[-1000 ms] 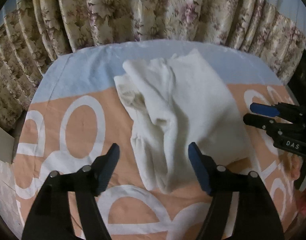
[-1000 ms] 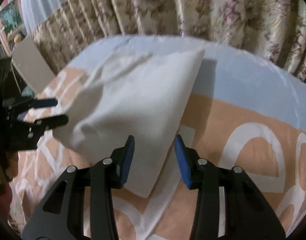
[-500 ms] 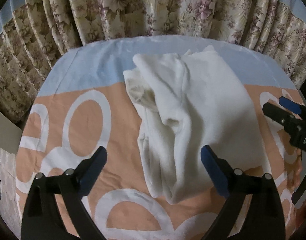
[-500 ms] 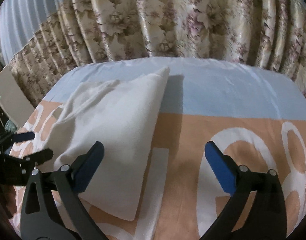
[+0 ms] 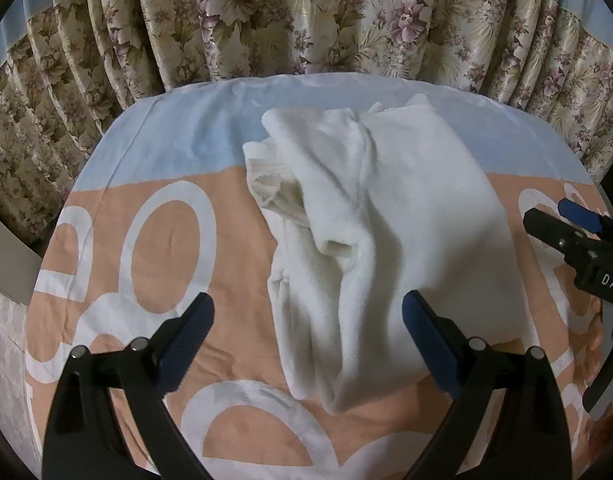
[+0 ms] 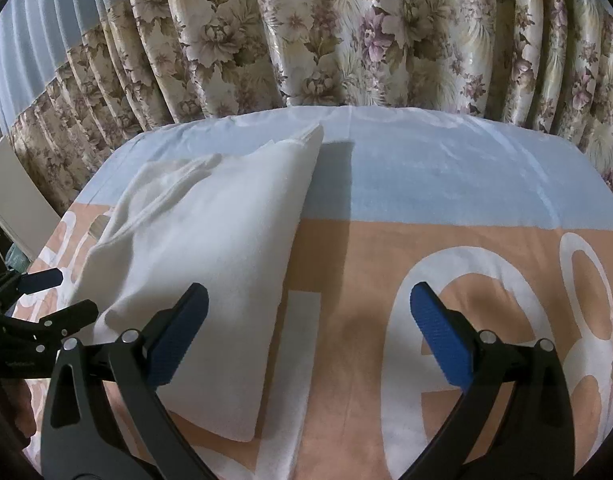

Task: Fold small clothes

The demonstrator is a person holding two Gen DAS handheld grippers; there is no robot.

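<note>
A folded white garment lies in a rumpled bundle on the orange, white and blue cloth-covered table. It also shows in the right wrist view as a smooth folded slab with a corner pointing to the far edge. My left gripper is open and empty, held above the near end of the garment. My right gripper is open and empty, just right of the garment; it also shows in the left wrist view at the right edge. The left gripper shows in the right wrist view at the left.
Floral curtains hang close behind the table's far edge. A pale board leans at the left beyond the table. The table cloth stretches right of the garment.
Both grippers opened wide and drew back from the garment. The right gripper let go of the garment's near edge, which now lies flat on the table.
</note>
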